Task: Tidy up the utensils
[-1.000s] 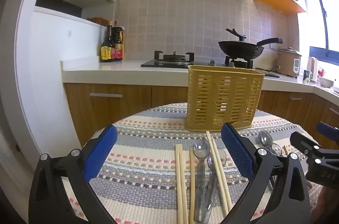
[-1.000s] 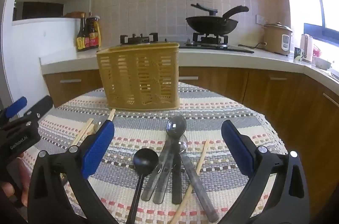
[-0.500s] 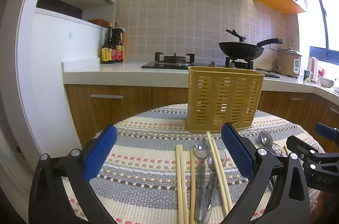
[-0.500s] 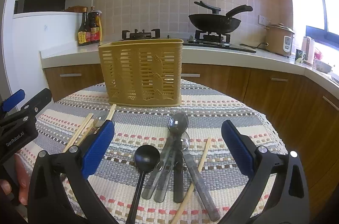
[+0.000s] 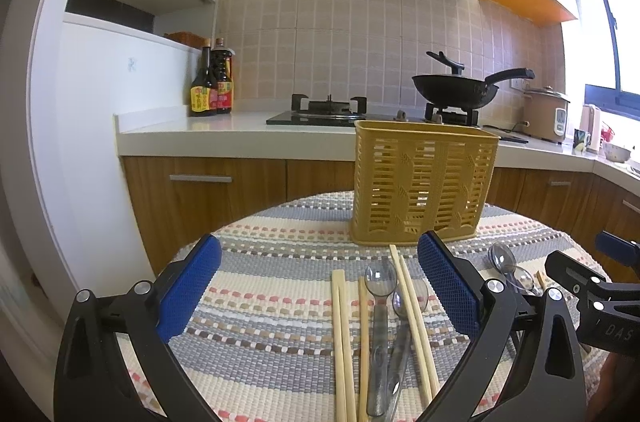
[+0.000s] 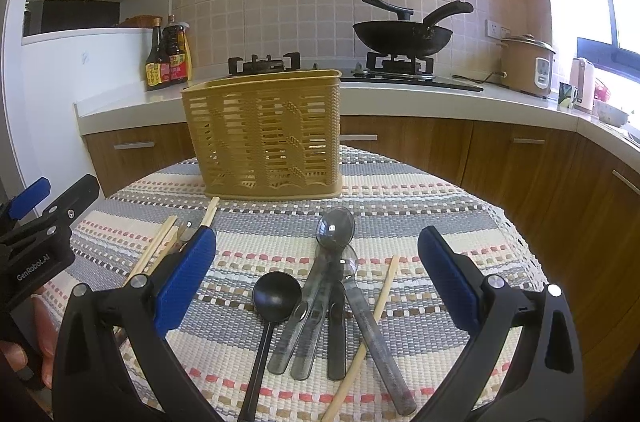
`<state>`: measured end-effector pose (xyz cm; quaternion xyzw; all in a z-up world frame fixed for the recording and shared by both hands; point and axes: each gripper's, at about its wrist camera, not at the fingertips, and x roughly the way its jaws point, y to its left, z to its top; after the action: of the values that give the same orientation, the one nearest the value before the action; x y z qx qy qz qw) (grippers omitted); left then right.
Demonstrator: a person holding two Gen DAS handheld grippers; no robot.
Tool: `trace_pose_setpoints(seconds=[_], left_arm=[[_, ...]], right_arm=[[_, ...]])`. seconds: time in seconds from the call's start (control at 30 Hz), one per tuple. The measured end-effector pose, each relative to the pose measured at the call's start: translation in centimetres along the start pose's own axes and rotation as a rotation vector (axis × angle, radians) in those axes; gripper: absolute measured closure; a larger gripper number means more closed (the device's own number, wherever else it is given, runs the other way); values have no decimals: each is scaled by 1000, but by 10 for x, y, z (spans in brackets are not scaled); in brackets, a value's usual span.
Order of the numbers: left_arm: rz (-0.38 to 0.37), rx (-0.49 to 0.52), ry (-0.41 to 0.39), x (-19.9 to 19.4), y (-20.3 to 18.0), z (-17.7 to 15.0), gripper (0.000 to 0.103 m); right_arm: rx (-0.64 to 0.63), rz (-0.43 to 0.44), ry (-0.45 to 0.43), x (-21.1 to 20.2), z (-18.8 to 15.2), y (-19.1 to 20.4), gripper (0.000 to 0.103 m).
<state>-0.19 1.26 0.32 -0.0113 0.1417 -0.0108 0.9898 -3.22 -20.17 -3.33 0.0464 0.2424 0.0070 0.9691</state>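
A yellow slotted utensil basket [image 5: 424, 184] [image 6: 266, 136] stands upright at the far side of a round table with a striped woven cloth [image 5: 280, 306]. My left gripper [image 5: 320, 282] hovers open above several wooden chopsticks [image 5: 343, 334] and two clear spoons [image 5: 380, 302]. My right gripper [image 6: 316, 274] is open over a black spoon [image 6: 276, 296], several grey clear spoons [image 6: 334, 228] and one chopstick [image 6: 378, 306]. More chopsticks [image 6: 160, 246] lie left of it. Each gripper shows at the edge of the other's view.
Behind the table runs a white kitchen counter [image 5: 224, 132] with wooden cabinets, sauce bottles [image 5: 212, 84], a gas hob [image 5: 328, 110], a black wok [image 5: 460, 90] and a rice cooker [image 5: 546, 114]. A hand [image 6: 24, 334] holds the left gripper.
Both cameras have tilted and risen slightly, so the basket and utensils sit a little lower in view. Nothing on the table has moved and both grippers stay open.
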Motion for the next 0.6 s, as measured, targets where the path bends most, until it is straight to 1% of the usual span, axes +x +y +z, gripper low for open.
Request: trace_pose_setpoints(seconds=[0.6], left_arm=[[4,-4,2,2,1,-2,8]], right_arm=[[1,1,6,1,-2,2,7]])
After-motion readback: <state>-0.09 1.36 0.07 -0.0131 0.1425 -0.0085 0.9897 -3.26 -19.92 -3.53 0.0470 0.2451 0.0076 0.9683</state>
